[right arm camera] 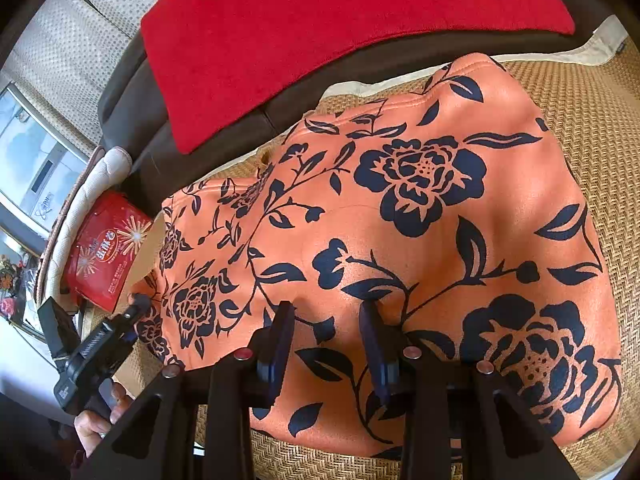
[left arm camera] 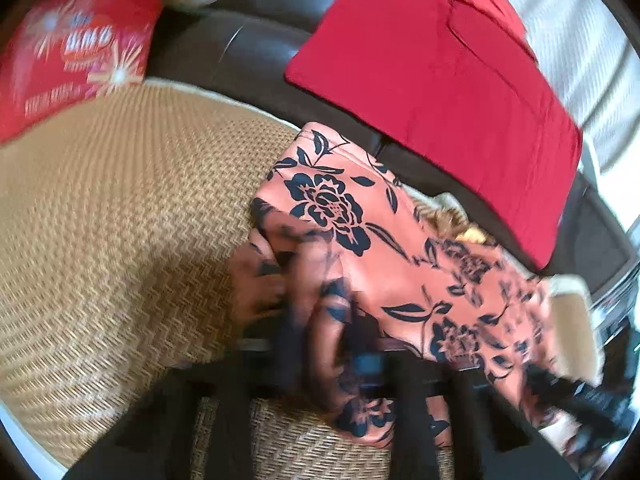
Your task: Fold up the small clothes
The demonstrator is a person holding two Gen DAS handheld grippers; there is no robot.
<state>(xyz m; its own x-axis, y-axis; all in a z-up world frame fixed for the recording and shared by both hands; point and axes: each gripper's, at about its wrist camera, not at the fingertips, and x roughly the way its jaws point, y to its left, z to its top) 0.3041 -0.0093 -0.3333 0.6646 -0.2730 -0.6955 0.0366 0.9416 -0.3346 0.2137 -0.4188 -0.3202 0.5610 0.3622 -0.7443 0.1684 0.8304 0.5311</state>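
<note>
An orange garment with a dark blue flower print (right arm camera: 400,216) lies spread on a woven straw mat (right arm camera: 592,128). My right gripper (right arm camera: 330,320) is open, its two fingers resting just above the garment's near part, holding nothing. My left gripper (left arm camera: 328,336) is blurred; a fold of the same garment (left arm camera: 360,248) bunches between its fingers and hangs over them, so it appears shut on the cloth's edge. In the right wrist view the left gripper (right arm camera: 138,304) sits at the garment's far left corner, held by a hand.
A folded red cloth (right arm camera: 320,28) lies on a dark brown sofa cushion (right arm camera: 132,96) behind the mat. A red printed box (right arm camera: 106,256) stands at the left, also in the left wrist view (left arm camera: 76,52). A pale cushion (right arm camera: 72,48) is beyond.
</note>
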